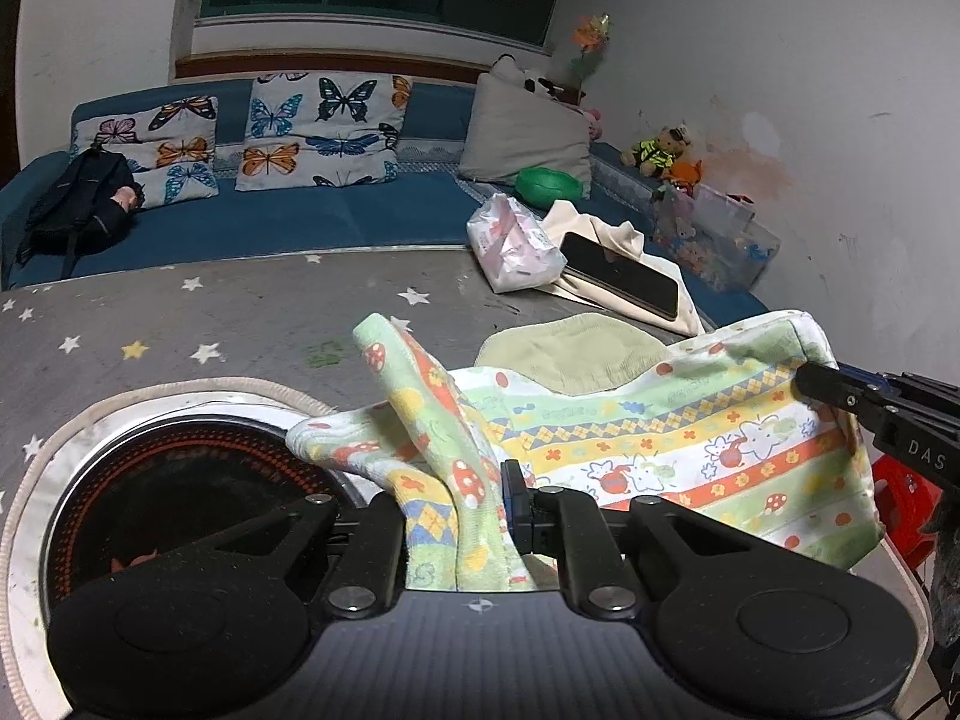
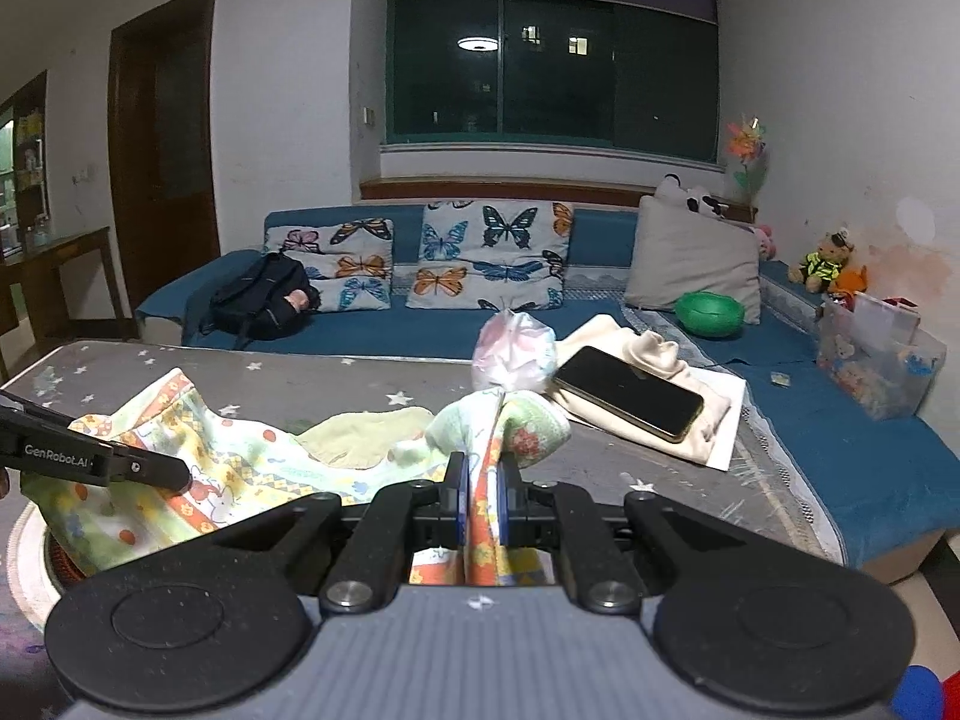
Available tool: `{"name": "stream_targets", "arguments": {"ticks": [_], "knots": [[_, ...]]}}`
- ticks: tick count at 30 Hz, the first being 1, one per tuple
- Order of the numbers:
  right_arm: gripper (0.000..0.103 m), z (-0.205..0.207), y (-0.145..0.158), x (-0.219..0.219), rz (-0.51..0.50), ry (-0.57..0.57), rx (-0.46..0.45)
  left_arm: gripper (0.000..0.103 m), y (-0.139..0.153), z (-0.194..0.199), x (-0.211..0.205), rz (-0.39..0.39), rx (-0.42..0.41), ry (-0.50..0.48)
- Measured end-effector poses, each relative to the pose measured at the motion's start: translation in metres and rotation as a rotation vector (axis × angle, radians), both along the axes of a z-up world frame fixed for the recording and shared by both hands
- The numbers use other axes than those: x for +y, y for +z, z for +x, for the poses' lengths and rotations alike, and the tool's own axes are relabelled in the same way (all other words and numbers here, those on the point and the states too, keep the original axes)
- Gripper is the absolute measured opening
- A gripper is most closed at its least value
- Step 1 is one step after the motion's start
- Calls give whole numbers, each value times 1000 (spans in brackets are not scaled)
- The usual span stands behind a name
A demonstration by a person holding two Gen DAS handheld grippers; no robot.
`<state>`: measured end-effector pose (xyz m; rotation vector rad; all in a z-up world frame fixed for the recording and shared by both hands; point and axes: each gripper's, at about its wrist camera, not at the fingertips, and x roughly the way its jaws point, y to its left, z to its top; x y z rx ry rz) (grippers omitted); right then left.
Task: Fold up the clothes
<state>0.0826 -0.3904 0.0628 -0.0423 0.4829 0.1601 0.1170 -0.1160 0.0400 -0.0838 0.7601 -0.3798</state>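
Left wrist view shows the left claw (image 1: 462, 510) clenched on a bunched corner of the patterned garment (image 1: 690, 450), a small printed cloth with stripes, mushrooms and little animals. The cloth fills the gap between the two fingers, so the left pad is hidden and only the blue right pad shows. At the right edge of this view the right claw (image 1: 807, 387) comes in, its tip buried under a fold of the same garment; its body is cut off by the frame. In the right wrist view the right claw (image 2: 482, 495) is also clenched on the garment (image 2: 198, 480), with cloth rising above the pads and hanging below them. There the left claw (image 2: 180, 477) comes in from the left edge and its tip presses into the cloth.

The garment hangs stretched between both claws above the grey star-print worktop (image 1: 180, 312). It covers part of a pale green cloth (image 1: 570, 354) lying behind it, and one edge droops onto the round cooktop (image 1: 168, 498) set into the worktop, whose near part is hidden by the claw body.

Far right on the worktop lie a plastic bag (image 1: 510, 240) and a dark phone (image 1: 624, 273) on a cream cloth (image 1: 600, 222), close to the edge. The left and middle of the worktop are bare. Behind the worktop edge stands the blue sofa (image 2: 420, 330).
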Motion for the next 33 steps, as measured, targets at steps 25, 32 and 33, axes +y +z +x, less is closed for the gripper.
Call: {"name": "stream_targets", "arguments": {"ticks": [25, 32, 33], "knots": [[8, 30, -27, -14, -15, -29, 59, 13, -32, 35, -22, 60, 52, -8], [8, 38, -43, -16, -20, -33, 96, 14, -45, 42, -25, 78, 79, -11], [8, 39, -45, -16, -21, -34, 101, 14, -47, 42, -26, 81, 83, -11]]}}
